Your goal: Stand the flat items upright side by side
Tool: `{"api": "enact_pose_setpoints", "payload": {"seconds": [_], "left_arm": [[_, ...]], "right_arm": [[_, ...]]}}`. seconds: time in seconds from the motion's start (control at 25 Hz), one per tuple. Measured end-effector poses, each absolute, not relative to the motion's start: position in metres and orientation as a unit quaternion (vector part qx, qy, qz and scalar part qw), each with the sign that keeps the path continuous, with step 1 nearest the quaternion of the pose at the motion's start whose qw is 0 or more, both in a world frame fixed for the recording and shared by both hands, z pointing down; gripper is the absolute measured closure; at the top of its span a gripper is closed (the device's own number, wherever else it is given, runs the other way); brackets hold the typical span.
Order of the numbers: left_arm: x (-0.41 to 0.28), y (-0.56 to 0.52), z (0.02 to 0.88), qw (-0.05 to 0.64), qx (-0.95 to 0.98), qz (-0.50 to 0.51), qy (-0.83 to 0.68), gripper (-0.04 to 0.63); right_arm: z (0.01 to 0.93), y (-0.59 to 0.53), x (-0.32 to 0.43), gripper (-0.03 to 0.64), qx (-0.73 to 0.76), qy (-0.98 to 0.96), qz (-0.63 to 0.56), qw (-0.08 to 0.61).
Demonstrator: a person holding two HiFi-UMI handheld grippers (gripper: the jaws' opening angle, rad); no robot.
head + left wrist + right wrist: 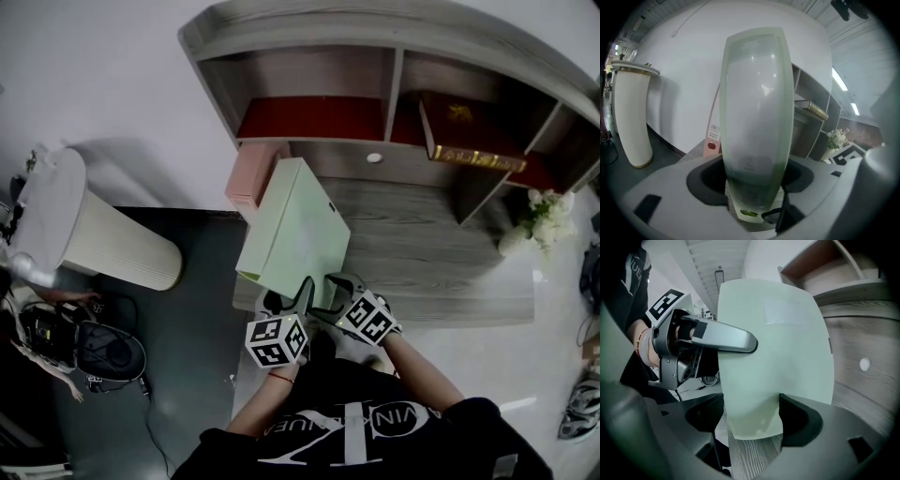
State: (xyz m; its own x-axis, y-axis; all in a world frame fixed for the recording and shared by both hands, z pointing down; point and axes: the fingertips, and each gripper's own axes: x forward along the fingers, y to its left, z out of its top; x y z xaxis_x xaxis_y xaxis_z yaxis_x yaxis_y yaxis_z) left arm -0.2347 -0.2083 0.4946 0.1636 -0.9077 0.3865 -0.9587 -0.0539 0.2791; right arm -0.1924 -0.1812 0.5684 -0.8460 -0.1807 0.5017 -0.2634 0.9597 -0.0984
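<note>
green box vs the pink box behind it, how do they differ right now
The green box tilts; the pink box stands upright. The left gripper and right gripper hold the green box; no jaws hold the pink box. Both are flat boxes at the desk's left end.

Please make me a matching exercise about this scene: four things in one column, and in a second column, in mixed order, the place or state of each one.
Things
1. green file box
2. pink file box
3. dark red book
4. white flowers

Places or states
A. inside a compartment of the shelf
B. at the far right, beside the shelf
C. tilted, gripped by the left tool and the right tool
D. standing upright at the shelf's left side

Pairs: 1-C, 2-D, 3-A, 4-B
</note>
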Motion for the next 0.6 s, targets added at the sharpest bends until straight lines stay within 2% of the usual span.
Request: {"api": "enact_pose_setpoints", "payload": {"seconds": [0.6], "left_arm": [[-0.264, -0.234, 0.493, 0.204, 0.733, 0.119, -0.638, 0.284]], "right_arm": [[0.574, -0.212, -0.236, 0.242, 0.097, -0.962, 0.076, 0.243]]}}
